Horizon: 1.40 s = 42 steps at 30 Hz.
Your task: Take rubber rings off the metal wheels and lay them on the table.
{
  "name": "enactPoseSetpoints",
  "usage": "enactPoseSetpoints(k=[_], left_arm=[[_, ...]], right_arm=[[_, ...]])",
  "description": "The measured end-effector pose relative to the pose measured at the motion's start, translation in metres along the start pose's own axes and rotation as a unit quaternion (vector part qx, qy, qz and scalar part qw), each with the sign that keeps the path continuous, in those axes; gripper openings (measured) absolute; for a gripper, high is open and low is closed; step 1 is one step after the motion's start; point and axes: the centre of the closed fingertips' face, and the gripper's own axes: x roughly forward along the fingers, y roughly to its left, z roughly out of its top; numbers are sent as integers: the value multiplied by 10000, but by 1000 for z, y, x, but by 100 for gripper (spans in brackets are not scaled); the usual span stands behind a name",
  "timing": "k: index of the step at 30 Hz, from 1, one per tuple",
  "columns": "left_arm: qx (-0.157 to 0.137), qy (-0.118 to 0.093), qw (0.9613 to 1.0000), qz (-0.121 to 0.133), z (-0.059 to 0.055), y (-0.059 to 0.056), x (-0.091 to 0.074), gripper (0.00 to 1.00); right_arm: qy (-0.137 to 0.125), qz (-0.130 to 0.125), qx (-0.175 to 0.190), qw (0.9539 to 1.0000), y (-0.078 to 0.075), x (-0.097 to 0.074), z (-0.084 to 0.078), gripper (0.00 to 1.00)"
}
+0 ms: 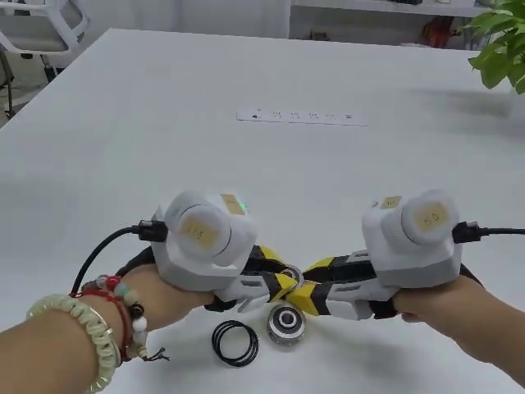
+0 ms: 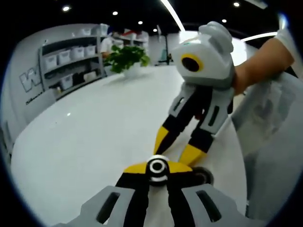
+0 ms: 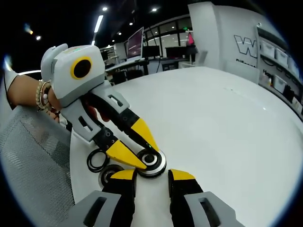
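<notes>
My left gripper [image 1: 285, 284] is shut on a small metal wheel [image 1: 294, 277], held just above the white table [image 1: 246, 180]. In the left gripper view the wheel [image 2: 157, 169] sits clamped between my yellow tips. My right gripper [image 3: 152, 176] is open, its tips just short of that wheel [image 3: 154, 161] and facing the left gripper [image 3: 147, 158]. A second metal wheel [image 1: 286, 322] lies on the table below them. Black rubber rings [image 1: 235, 341] lie flat beside it, to its left.
A white power strip [image 1: 301, 116] lies mid-table, farther away. A green plant [image 1: 502, 49] stands at the far right corner and a chair [image 1: 49, 25] at the far left. The person's sleeve [image 2: 270, 137] is close on the right in the left gripper view.
</notes>
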Motion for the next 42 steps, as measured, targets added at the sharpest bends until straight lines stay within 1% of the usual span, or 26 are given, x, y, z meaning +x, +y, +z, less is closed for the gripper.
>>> enactPoseSetpoints(k=[1, 3, 4, 6, 11, 13, 15, 17, 19, 21, 22, 23, 25, 28, 29, 30, 31, 32, 33, 34, 35, 37, 39, 40, 41, 42], left_arm=[[1, -1, 10000, 4, 0, 0, 0, 14], [2, -5, 10000, 6, 0, 0, 0, 14], [-1, -10, 10000, 5, 0, 0, 0, 14], [4, -18, 10000, -3, 0, 0, 0, 14], [-21, -18, 10000, 0, 0, 0, 0, 14], [-32, -17, 10000, 9, 0, 0, 0, 14], [-47, -12, 10000, 15, -1, 1, -1, 14], [-66, -16, 10000, 17, -1, 1, -1, 14], [-77, -7, 10000, 29, -1, 1, -1, 14], [-75, -7, 10000, 32, -1, 1, -1, 14], [-77, -7, 10000, 31, -1, 1, -1, 14], [-72, -7, 10000, 31, -1, 0, -1, 14], [-57, 2, 10000, 20, -1, 0, -1, 14], [-54, 2, 10000, 3, -1, -1, -1, 13], [-55, 1, 10000, 1, -1, -1, -1, 13], [-62, -3, 10000, 2, -1, -1, -1, 13], [-64, -8, 10000, 2, -1, -1, -1, 13], [-61, -6, 10000, 1, -1, -1, -1, 13], [-61, -7, 10000, 6, -1, -1, -1, 13], [-66, -10, 10000, 6, 0, -1, -1, 13], [-63, -13, 10000, 9, -1, -1, -1, 13], [-61, -17, 10000, 7, -1, -1, -1, 13], [-52, -14, 10000, 7, 0, -1, -1, 13], [-35, -5, 10000, 7, 0, -1, 0, 13], [-12, 11, 10000, 8, -1, -1, -1, 13], [110, 60, 9999, 18, -1, -1, 0, 13]], right_arm=[[41, -22, -112, 9999, 0, 1, -2, 24], [36, 118, -297, 9995, 6, 1, -1, 21], [78, 26, -407, 9991, 3, 1, 0, 20], [95, -2, -637, 9979, 2, 0, 1, 19], [148, 20, -720, 9973, 1, -2, -1, 16], [267, 36, -738, 9969, 1, -3, -5, 11], [246, -15, -697, 9973, -3, -5, -5, 1], [215, -52, -627, 9978, -4, -4, -5, 0], [222, -67, -647, 9976, -4, -4, -4, 0], [229, -89, -490, 9985, -4, -4, -5, 0], [234, -113, -345, 9991, -5, -4, -5, 0], [245, -137, -100, 9996, -6, -5, -6, 0], [251, -202, 177, 9993, -10, -6, -6, 0], [167, -193, 286, 9993, -13, -9, -5, 0], [85, -158, 546, 9983, -13, -11, -4, 0], [97, -119, 717, 9973, -12, -12, -5, 0], [72, -129, 809, 9966, -13, -13, -4, 0], [-64, -211, 864, 9960, -16, -14, 0, 0], [-125, -146, 960, 9952, -16, -15, 3, 0], [-284, -99, 1163, 9928, -14, -14, 8, 0], [-184, -118, 1424, 9896, -14, -15, 4, 0], [-208, -128, 1322, 9909, -15, -14, 5, 0], [-229, -107, 1517, 9881, -14, -14, 6, 0], [-301, -20, 1778, 9836, -10, -14, 8, 0], [-286, -45, 1885, 9816, -12, -14, 8, 0], [-304, -45, 1807, 9831, -12, -14, 7, 0]])
